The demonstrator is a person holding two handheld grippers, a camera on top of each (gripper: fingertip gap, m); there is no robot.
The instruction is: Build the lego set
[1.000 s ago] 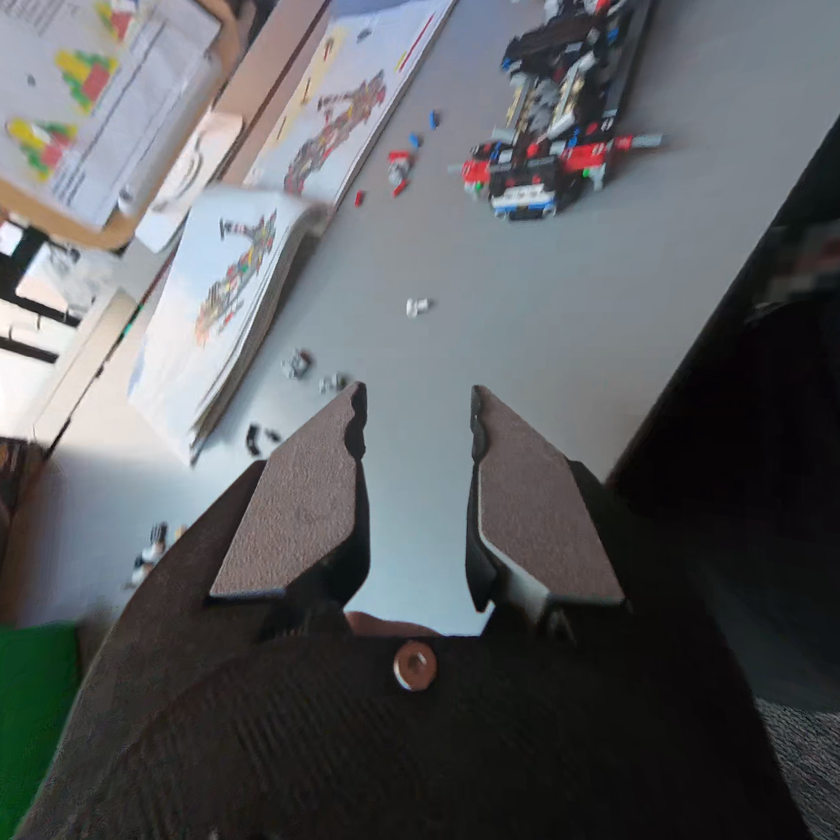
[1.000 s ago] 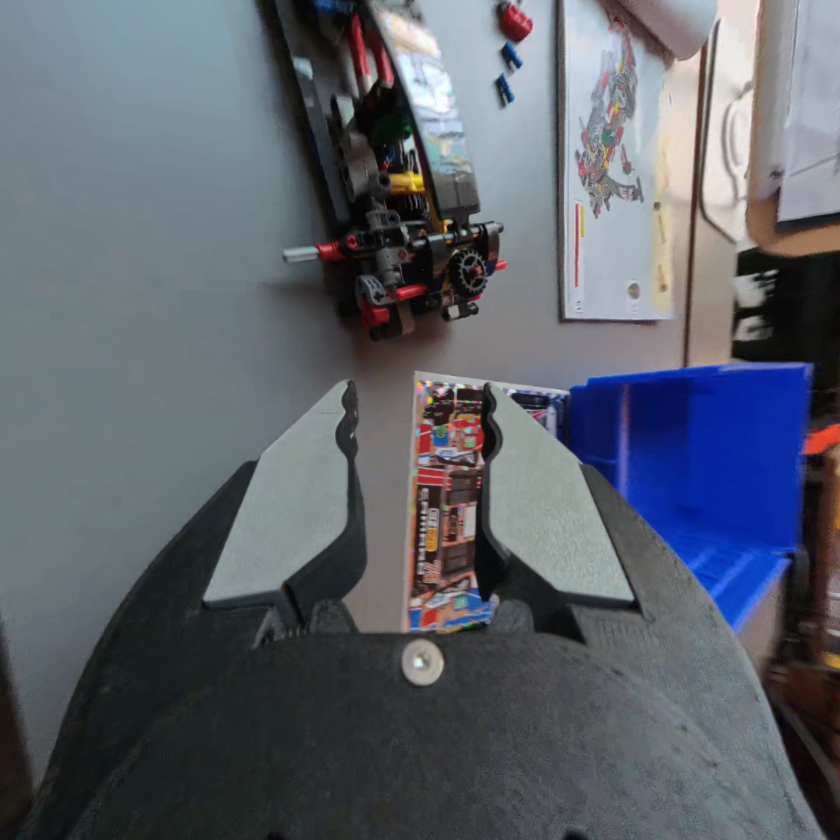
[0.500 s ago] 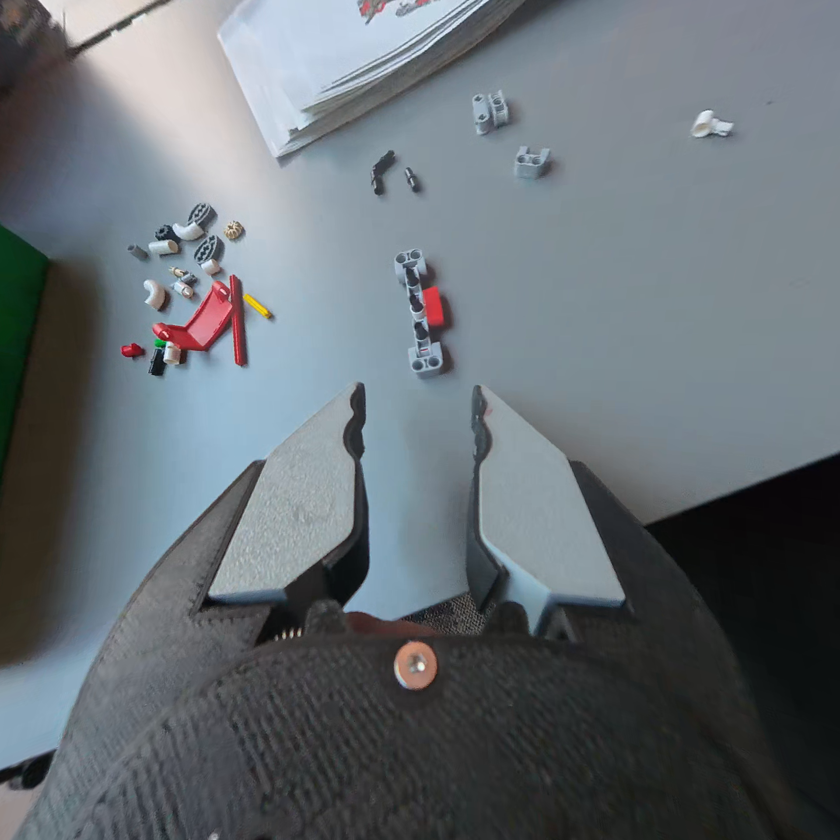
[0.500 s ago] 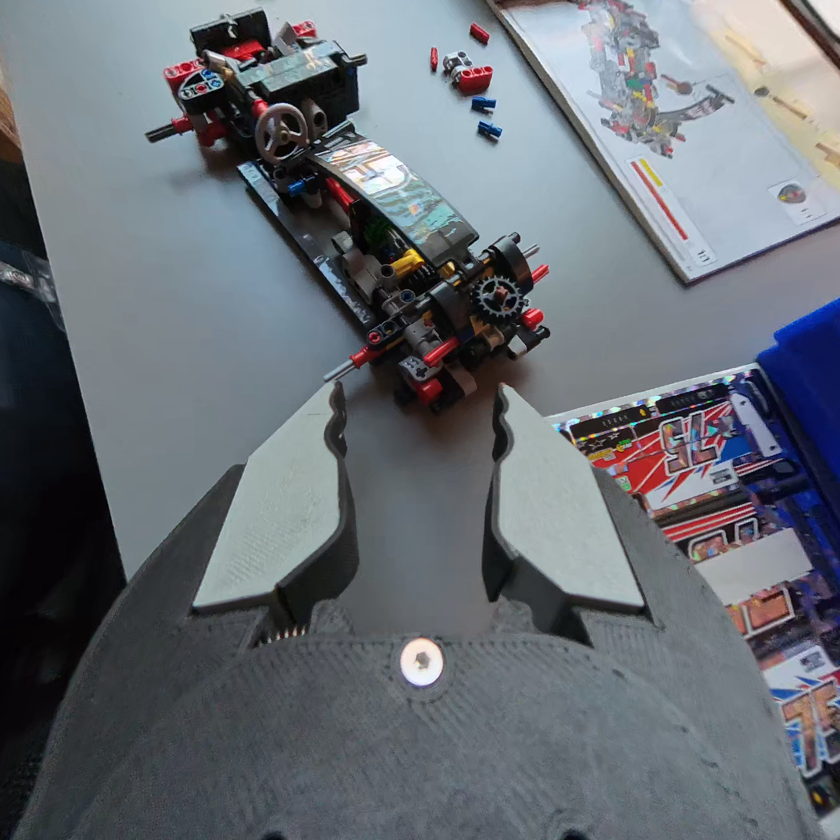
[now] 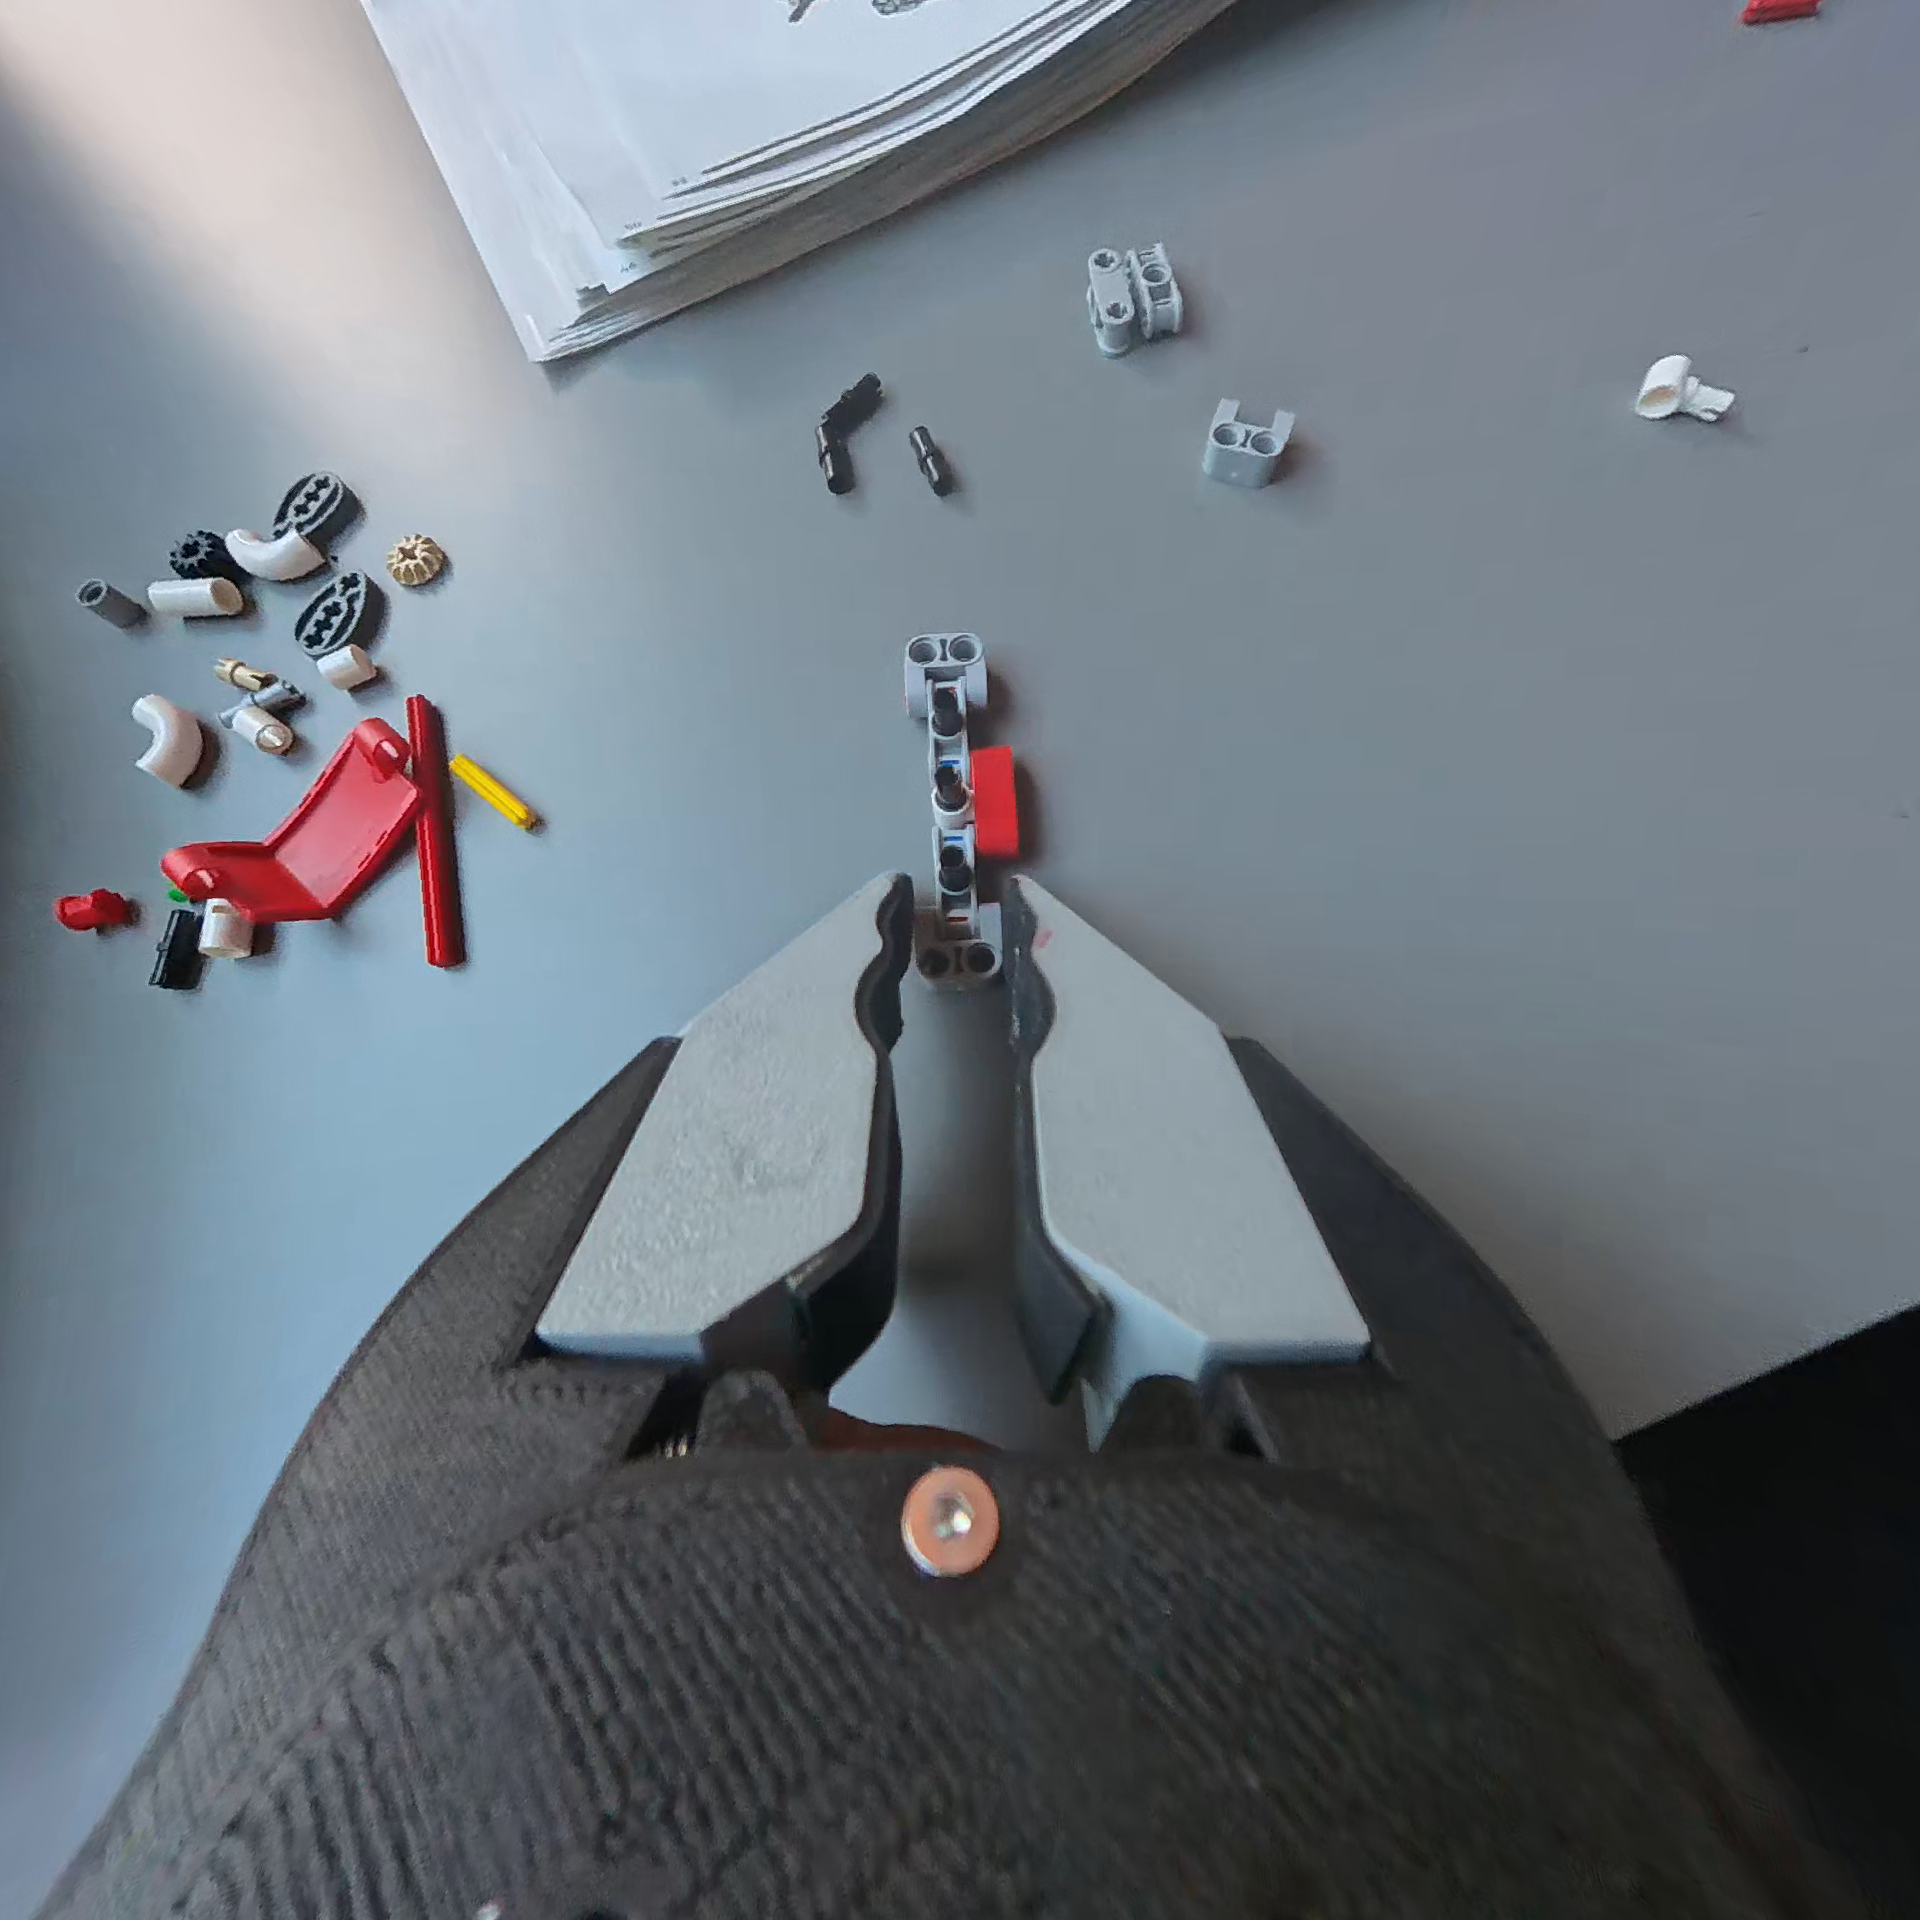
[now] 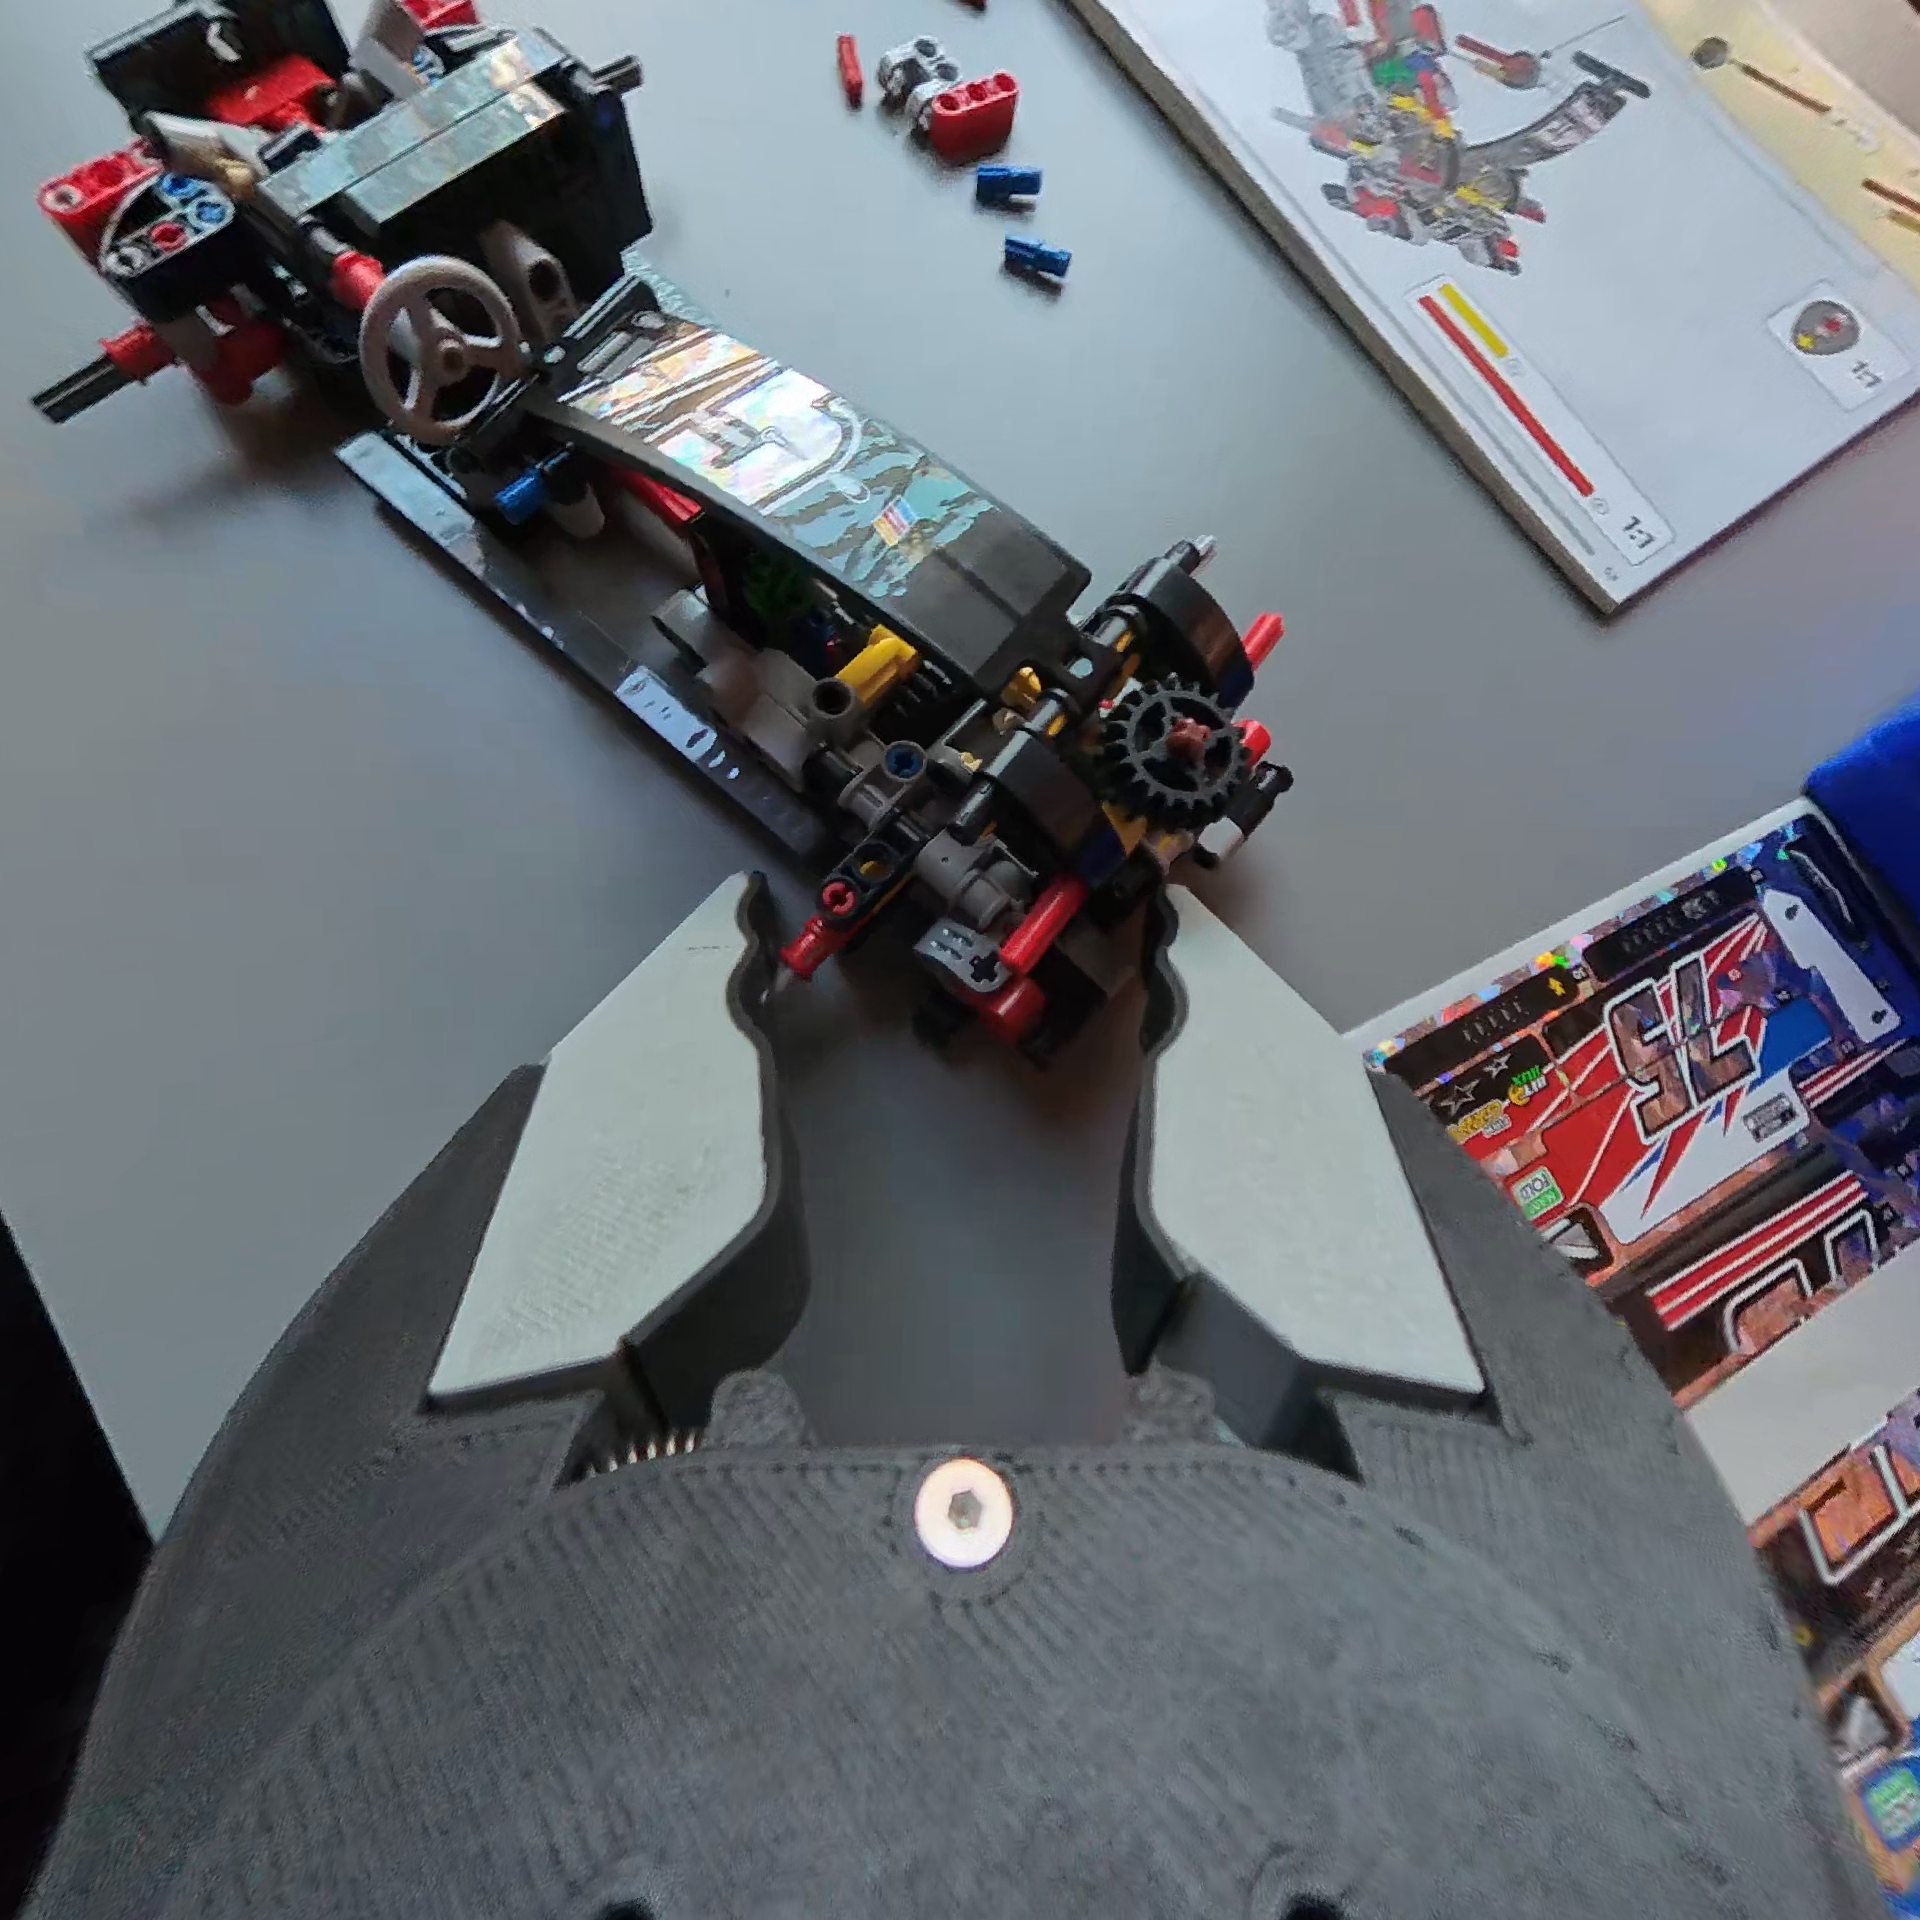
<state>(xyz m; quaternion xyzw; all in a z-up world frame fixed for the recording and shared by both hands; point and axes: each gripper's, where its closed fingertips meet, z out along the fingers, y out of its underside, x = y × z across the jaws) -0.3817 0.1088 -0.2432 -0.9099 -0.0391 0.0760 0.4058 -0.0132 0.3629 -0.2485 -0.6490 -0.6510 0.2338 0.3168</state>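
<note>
My left gripper (image 5: 954,940) sits at the centre of its view, low over the grey table (image 5: 1455,831), its jaws drawn close about the near end of a slim grey beam assembly (image 5: 951,821). Both pads press on that end block, so it is clamped. The beam runs away from the tips toward the top of the frame, with a red block (image 5: 995,800) on its right side.

Left of it lies a scatter of small parts (image 5: 260,623), among them a red panel (image 5: 301,852), a red axle (image 5: 436,831) and a yellow axle (image 5: 494,792). Above the beam are two black pins (image 5: 883,447); to the upper right, two grey connectors (image 5: 1195,364) and a white piece (image 5: 1678,393). A stack of booklets (image 5: 727,145) fills the top of the frame.

My right gripper (image 6: 956,935) stands wide apart at the centre of its view. The near end of the car chassis (image 6: 727,499) lies between the tips. Its thin axle end looks to meet my left fingertip; I cannot tell whether the right pad touches. Nothing is clamped.

The chassis stretches to the upper left, with a grey steering wheel (image 6: 442,348) and a black gear (image 6: 1169,750). Loose red and blue pins (image 6: 997,156) lie at the top centre, an open booklet (image 6: 1558,260) at the upper right, a sticker sheet (image 6: 1683,1091) at the right edge.
</note>
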